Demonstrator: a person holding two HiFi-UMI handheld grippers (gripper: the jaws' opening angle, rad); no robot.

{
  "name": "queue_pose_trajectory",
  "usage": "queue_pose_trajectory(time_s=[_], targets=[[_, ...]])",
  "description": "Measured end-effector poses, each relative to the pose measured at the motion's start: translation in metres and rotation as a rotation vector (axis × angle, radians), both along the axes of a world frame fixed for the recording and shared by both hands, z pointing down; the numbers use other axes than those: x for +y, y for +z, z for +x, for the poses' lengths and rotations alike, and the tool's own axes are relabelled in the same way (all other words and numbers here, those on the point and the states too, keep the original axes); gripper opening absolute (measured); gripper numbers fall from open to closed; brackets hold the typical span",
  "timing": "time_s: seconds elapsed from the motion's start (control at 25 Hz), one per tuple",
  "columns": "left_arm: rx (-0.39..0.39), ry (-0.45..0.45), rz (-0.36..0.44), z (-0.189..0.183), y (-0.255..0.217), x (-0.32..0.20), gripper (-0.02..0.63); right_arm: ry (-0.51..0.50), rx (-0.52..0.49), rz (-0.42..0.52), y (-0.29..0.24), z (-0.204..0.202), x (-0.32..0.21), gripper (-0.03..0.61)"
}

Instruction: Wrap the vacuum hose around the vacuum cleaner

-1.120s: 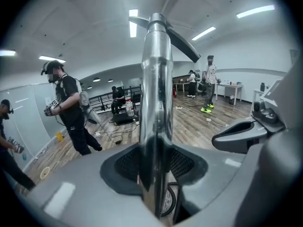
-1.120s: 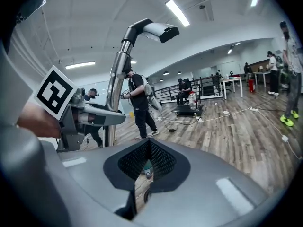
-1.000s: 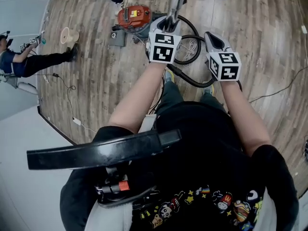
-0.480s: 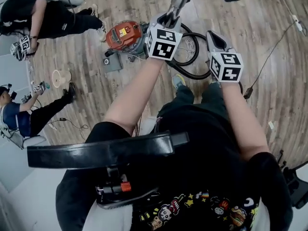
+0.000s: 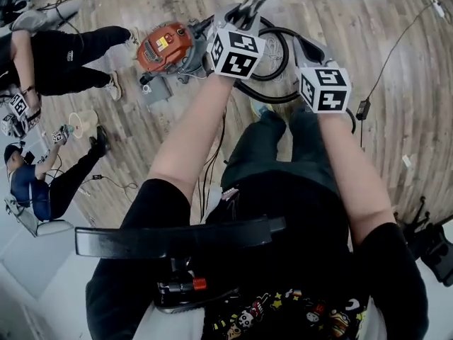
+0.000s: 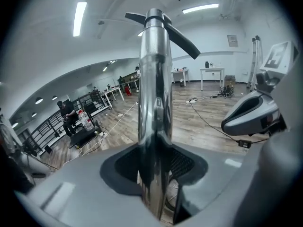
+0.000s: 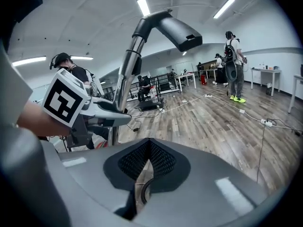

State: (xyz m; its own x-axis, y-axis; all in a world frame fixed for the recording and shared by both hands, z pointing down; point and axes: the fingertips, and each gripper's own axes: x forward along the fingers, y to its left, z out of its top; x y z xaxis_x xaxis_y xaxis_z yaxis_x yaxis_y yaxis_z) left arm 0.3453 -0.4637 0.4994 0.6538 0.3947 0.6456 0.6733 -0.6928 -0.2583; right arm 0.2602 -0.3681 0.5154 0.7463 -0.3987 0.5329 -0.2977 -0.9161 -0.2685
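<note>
The orange vacuum cleaner [image 5: 166,47] stands on the wood floor ahead of my feet. Its black hose [image 5: 272,94] loops on the floor to the right of it, under both grippers. My left gripper [image 5: 237,20] is shut on the shiny metal wand [image 6: 155,103], which stands upright between its jaws [image 6: 154,169]; the black floor nozzle [image 7: 177,32] tops the wand. My right gripper [image 5: 309,48] hovers beside it to the right, above the hose loop. Its jaws [image 7: 147,162] are shut with nothing between the pads; a bit of hose shows far below.
Two people [image 5: 64,48] with grippers of their own are at the left, one seated [image 5: 35,176] near a wooden spool [image 5: 83,122]. A grey plate [image 5: 154,91] lies by the vacuum. A cable with a black adapter [image 5: 364,108] runs along the floor at the right.
My head has turned, so the vacuum and both grippers sit higher and further left in view. The left gripper keeps its hold on the wand; the right stays shut beside it.
</note>
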Motion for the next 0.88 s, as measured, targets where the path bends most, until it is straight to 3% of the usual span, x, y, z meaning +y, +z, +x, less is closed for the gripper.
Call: queue_pose_trajectory(time_s=[0.36,0.88], targets=[[-0.012,0.049,0.091,0.052,0.201,0.006,0.163,-0.006,-0.057,-0.013,0.196,0.057,-0.004,0.021],[-0.047,0.098,0.084,0.128,0.474,0.042,0.163,-0.023,-0.001,-0.013,0.444,0.132,0.014,0.021]])
